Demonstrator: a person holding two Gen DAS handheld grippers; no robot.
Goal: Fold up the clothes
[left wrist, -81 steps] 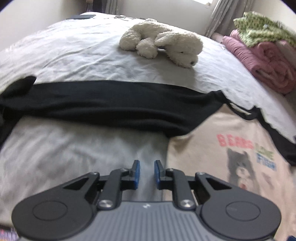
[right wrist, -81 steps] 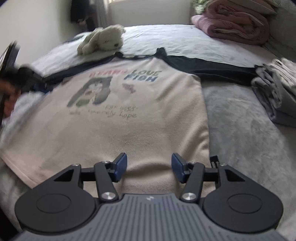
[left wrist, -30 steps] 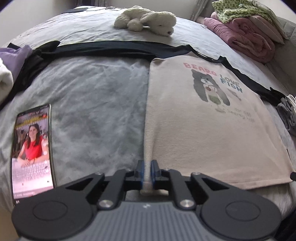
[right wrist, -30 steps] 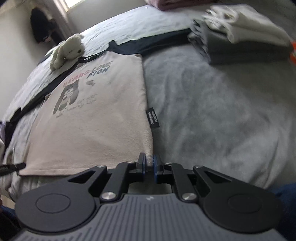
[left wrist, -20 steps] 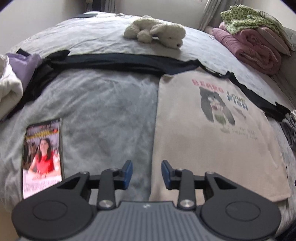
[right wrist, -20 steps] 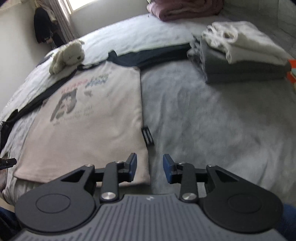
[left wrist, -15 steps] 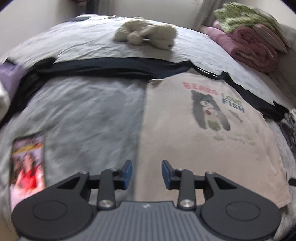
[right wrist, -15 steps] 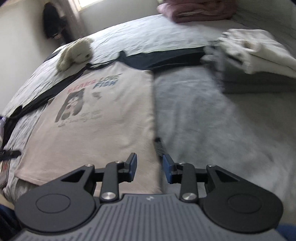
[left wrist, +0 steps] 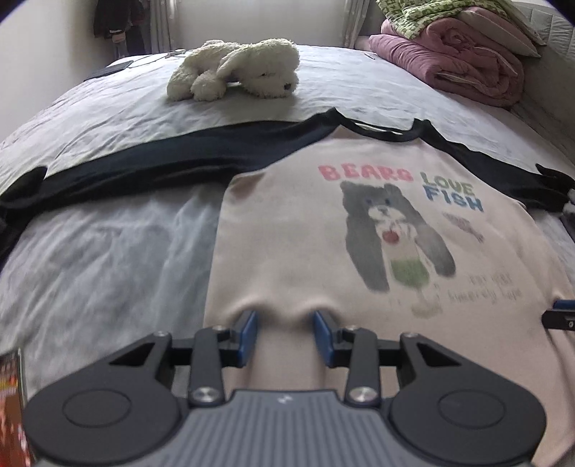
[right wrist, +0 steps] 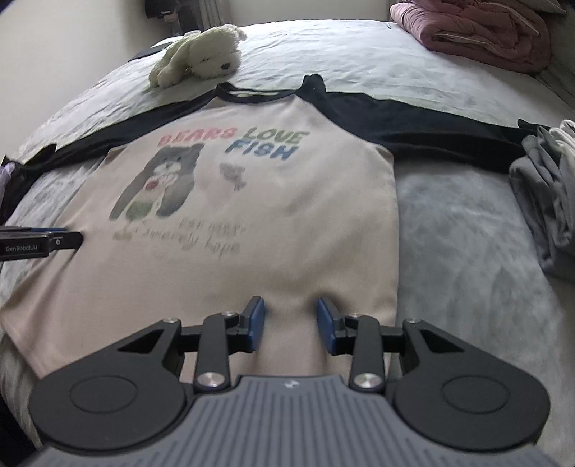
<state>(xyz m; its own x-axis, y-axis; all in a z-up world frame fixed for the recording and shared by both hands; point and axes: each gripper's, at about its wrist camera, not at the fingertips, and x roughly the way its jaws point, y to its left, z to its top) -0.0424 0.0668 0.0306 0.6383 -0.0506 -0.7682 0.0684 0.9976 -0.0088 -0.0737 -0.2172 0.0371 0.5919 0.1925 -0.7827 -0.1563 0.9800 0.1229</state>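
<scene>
A beige raglan shirt (left wrist: 298, 230) (right wrist: 273, 201) with black sleeves and a bear print lies flat, face up, on the grey bed. My left gripper (left wrist: 284, 332) stands open over the shirt's lower left part, its blue pads pressing two small dimples into the cloth. My right gripper (right wrist: 290, 323) is open too, low over the lower right part near the side seam. The left gripper's tip (right wrist: 54, 241) shows at the left edge of the right wrist view. The right gripper's tip (left wrist: 560, 316) shows at the right edge of the left wrist view.
A white plush dog (left wrist: 237, 68) (right wrist: 201, 57) lies beyond the collar. Rolled pink bedding (left wrist: 456, 61) (right wrist: 478, 28) is at the back right. Folded grey and white clothes (right wrist: 550, 201) sit right of the shirt. A lit phone (left wrist: 12, 406) lies at the near left.
Both grippers let go of the hem corners, opened, and moved forward and inward onto the shirt body. They now sit lower and closer to the print.
</scene>
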